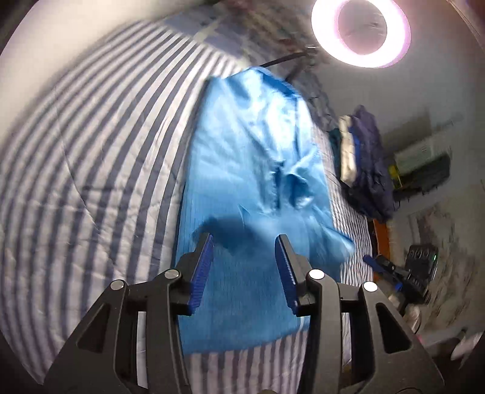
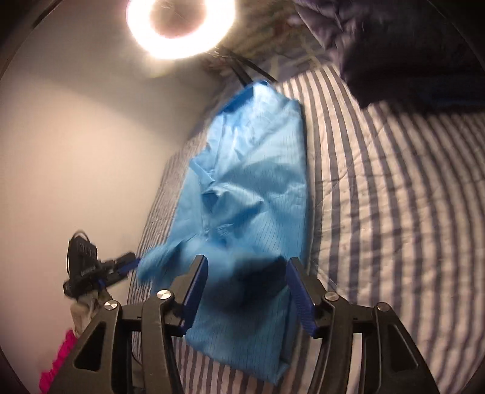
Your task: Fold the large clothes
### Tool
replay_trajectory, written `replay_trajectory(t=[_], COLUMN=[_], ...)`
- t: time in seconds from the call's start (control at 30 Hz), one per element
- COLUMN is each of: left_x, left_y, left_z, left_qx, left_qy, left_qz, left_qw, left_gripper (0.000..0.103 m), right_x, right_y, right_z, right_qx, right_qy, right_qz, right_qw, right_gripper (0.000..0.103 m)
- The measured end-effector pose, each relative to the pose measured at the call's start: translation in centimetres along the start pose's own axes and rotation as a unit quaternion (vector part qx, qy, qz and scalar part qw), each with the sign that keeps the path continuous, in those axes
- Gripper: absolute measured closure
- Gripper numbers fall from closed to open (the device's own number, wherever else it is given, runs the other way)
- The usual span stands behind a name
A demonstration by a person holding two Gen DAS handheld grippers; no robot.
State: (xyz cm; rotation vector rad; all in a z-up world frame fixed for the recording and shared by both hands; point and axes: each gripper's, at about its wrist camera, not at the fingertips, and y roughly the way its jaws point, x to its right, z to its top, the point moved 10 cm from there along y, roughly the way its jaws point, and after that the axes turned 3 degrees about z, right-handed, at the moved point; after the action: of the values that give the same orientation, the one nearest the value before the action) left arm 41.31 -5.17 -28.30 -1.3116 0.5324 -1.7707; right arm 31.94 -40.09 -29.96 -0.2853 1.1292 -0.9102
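- Fingers: left gripper (image 1: 245,242) has 2 black fingers with ribbed blue pads (image 1: 202,266), spread apart, nothing pinched between them, blue cloth showing through the gap.
- Right gripper (image 2: 246,264): same build, 2 ribbed blue pads (image 2: 299,298), also spread, gripping nothing.
- 1 blue garment (image 1: 242,157) lies on the bed as a long folded strip: thin, smooth, slightly shiny fabric with a fine pinstripe grid, creased and bunched around the middle.
- Loose flap of the garment sticks out at the side edge, near the right gripper in the left wrist view; motion-blurred.
- Striped bedspread (image 1: 91,169): quilted, white with grey-blue bands.
- 1 ring light (image 1: 362,28), round and glowing, beyond the far end of the garment.
- 1 stack of dark folded clothes (image 1: 363,160) on the bed edge, apart from the garment.
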Motion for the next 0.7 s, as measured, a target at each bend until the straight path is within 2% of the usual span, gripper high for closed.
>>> replay_trajectory(t=[0.07,0.13,0.37,0.43,0.5,0.57,0.7], left_x=[0.4,0.2,-0.6,-0.8,-1.4,-1.8,-2.0], left_y=[-0.7,-0.1,3.1,4.0,5.1,6.0,6.5], left_z=[-1.3,-2.6,-4.3,-4.5,-4.9,-5.3,-5.4], left_qx=[-0.005,-0.018,-0.041,-0.047,-0.057,-0.064,-0.064], left_qy=[0.044,0.065,0.059,0.062,0.067,0.071,0.077], left_qz=[0.010,0.024,0.043,0.050,0.061,0.067,0.071], left_qw=[0.9989,0.9974,0.9965,0.9957,0.9943,0.9931,0.9924], left_gripper=[0.061,0.061,0.061,0.061,0.061,0.061,0.061], right_x=[-1.2,-2.1,-2.6,-2.5,-2.3,-2.0,-1.5], right_y=[-0.8,-0.5,4.8,6.7,8.0,9.0,9.3], right_z=[-1.4,-3.0,-5.4,-5.2,-4.0,-1.7,4.5], right_qx=[-0.018,-0.043,-0.105,-0.122,-0.123,-0.109,-0.038], right_qy=[-0.043,-0.076,-0.126,-0.154,-0.174,-0.175,-0.142], right_qz=[-0.003,-0.005,-0.027,-0.055,-0.080,-0.089,-0.100], right_qw=[0.999,0.996,0.986,0.979,0.974,0.974,0.984], right_gripper=[0.056,0.062,0.066,0.067,0.067,0.067,0.066])
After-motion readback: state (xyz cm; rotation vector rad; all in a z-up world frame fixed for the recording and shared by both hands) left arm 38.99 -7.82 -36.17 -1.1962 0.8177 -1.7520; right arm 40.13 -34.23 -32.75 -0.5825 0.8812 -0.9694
